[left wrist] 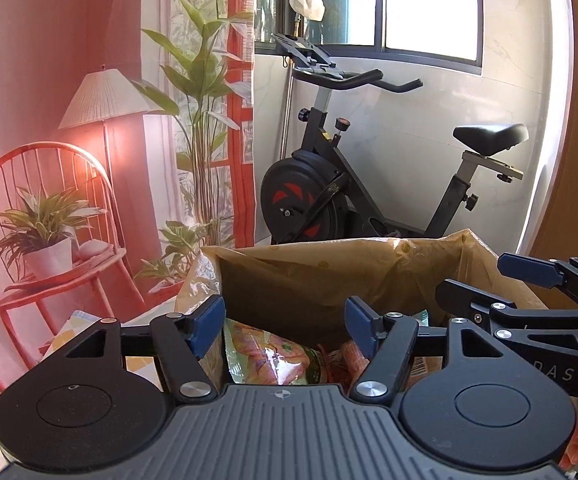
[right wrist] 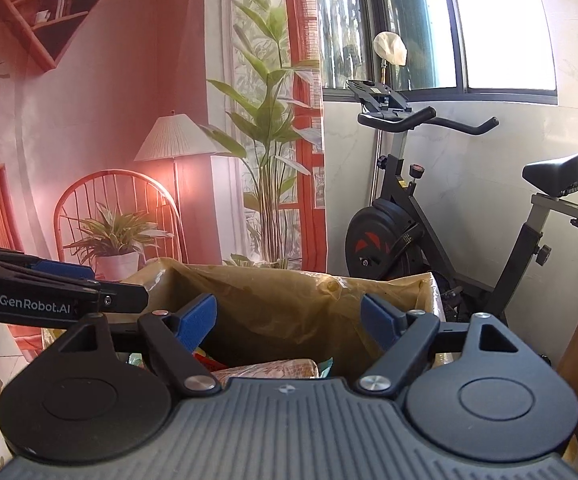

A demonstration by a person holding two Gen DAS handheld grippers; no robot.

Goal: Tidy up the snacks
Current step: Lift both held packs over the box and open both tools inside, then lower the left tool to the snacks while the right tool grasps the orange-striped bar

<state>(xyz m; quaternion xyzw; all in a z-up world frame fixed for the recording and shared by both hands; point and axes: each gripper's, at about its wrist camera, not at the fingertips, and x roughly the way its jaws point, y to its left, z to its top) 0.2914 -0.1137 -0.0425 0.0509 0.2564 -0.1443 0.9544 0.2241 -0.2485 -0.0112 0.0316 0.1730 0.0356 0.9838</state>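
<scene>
My left gripper (left wrist: 285, 326) and right gripper (right wrist: 289, 320) both hang with jaws spread apart, empty, above the plastic-lined box (left wrist: 329, 276). A green snack packet (left wrist: 273, 360) lies inside, below my left fingers.

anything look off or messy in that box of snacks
Nothing spilled or damaged. The box's brown liner is crumpled along its rim, and the snack packs lie jumbled inside. Both grippers, left and right, hover open above.
</scene>
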